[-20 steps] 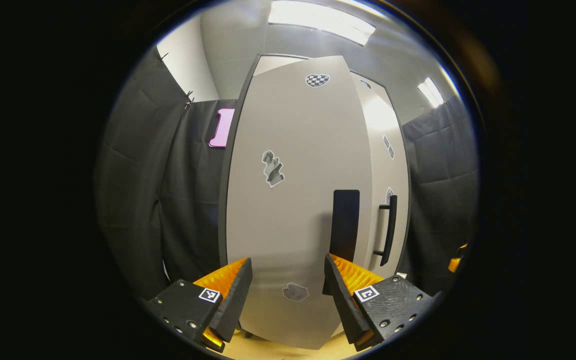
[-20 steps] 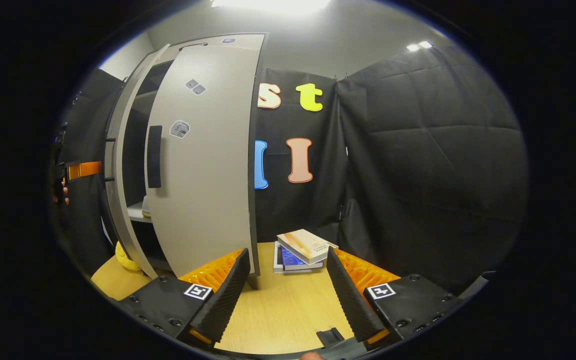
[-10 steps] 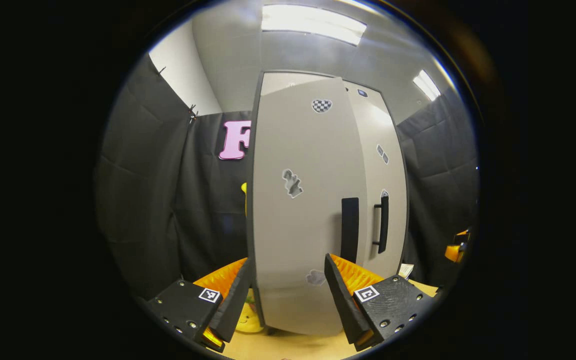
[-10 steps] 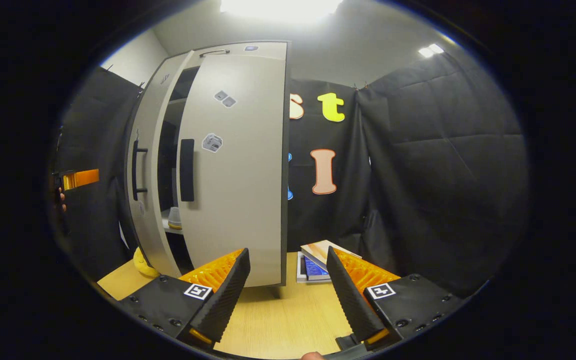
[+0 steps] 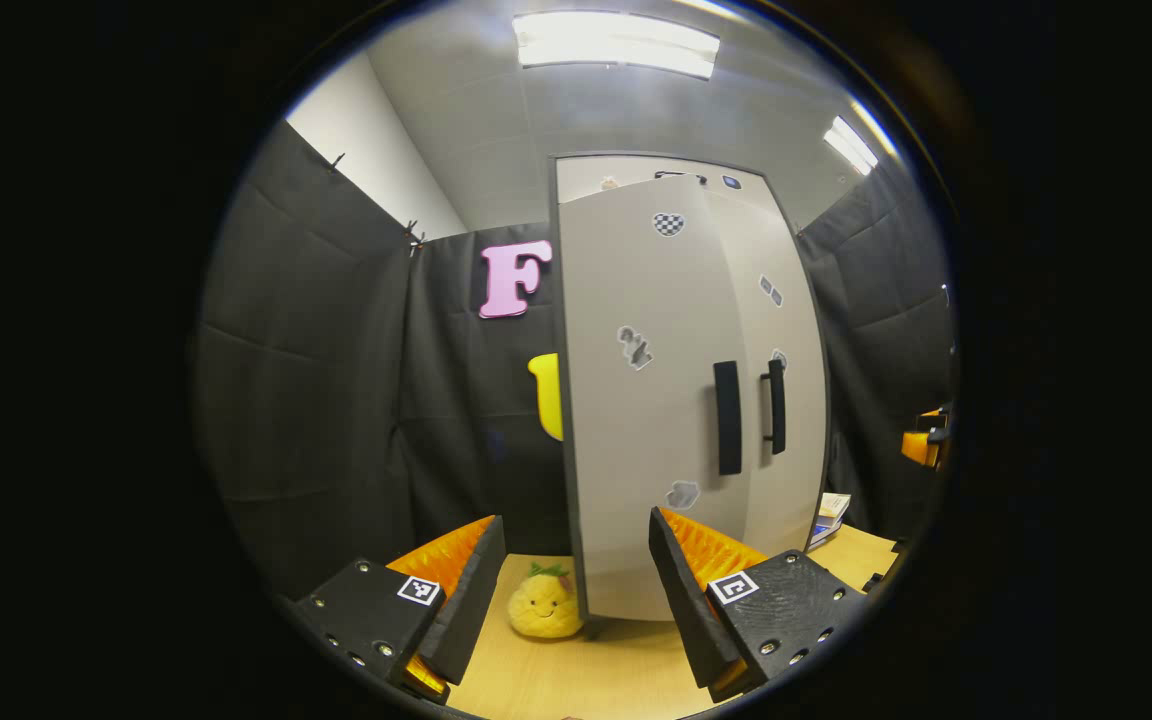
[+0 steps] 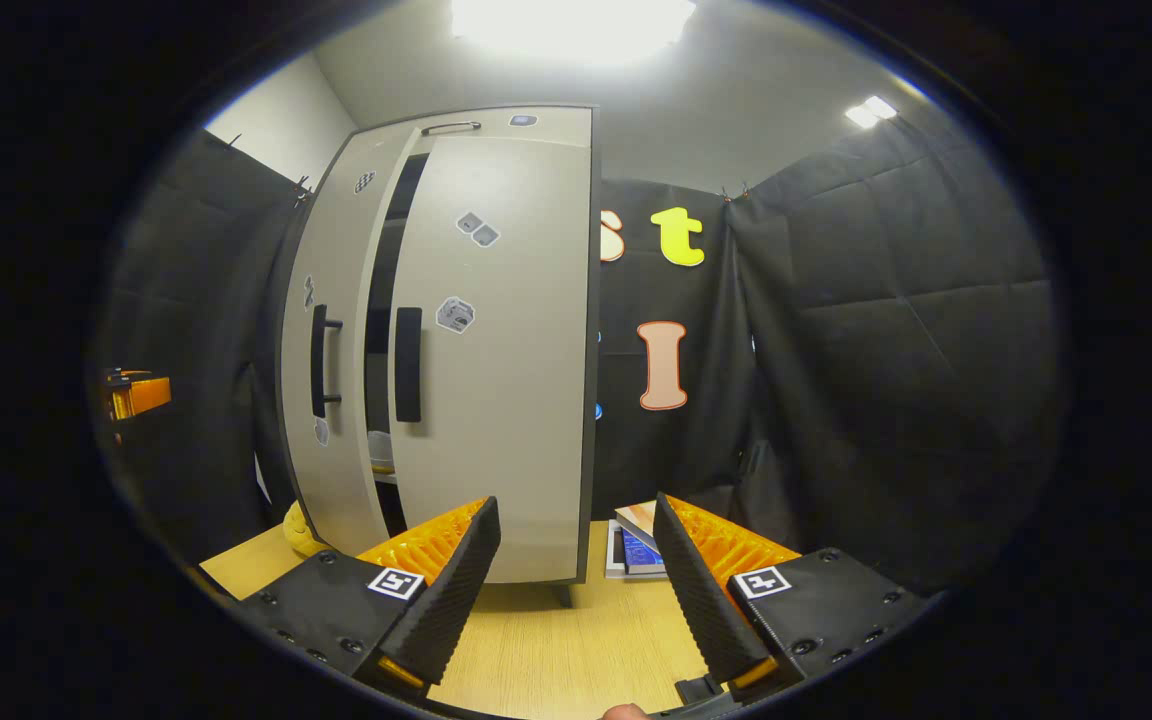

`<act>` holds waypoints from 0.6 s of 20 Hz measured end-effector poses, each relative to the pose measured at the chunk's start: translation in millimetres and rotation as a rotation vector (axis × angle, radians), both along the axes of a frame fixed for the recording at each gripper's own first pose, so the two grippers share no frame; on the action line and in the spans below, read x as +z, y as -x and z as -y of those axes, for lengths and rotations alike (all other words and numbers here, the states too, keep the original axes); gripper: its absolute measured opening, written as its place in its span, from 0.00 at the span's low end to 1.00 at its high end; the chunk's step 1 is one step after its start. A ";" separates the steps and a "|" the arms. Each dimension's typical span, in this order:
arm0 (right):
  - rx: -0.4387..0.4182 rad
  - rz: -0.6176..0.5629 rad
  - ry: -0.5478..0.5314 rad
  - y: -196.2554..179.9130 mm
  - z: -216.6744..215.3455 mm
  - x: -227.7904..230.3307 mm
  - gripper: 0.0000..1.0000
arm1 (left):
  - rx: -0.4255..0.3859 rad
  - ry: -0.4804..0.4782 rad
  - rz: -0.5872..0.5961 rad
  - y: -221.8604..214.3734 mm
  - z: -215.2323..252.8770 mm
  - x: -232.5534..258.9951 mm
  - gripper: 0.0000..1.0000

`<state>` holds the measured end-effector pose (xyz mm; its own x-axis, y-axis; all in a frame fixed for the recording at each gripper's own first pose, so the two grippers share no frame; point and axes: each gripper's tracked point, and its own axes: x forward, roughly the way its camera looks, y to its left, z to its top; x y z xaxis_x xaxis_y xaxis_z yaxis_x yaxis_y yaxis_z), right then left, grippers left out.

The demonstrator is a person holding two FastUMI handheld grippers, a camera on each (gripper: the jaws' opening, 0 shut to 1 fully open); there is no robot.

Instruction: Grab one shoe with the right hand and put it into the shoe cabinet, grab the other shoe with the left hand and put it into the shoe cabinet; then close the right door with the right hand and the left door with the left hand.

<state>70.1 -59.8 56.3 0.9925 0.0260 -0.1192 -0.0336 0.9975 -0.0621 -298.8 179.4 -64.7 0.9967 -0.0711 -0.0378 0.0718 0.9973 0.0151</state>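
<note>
Ahead of both grippers stands the cabinet [image 5: 626,180], well apart from either pair of jaws. The left gripper [image 5: 576,590] is spread wide and empty, the left door [image 5: 636,440] rising beyond its right finger. The right gripper [image 6: 576,580] is also wide and empty, facing the right door [image 6: 496,400]. A narrow gap shows between the doors, with a shoe [image 6: 381,455] on a shelf inside. Since a second ago both grippers have drawn back, and the gap has narrowed.
</note>
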 end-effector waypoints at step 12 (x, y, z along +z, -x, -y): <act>0.031 0.042 0.013 24.1 7.3 13.1 0.98 | 0.078 -0.025 -0.057 47.4 -52.5 -25.1 0.78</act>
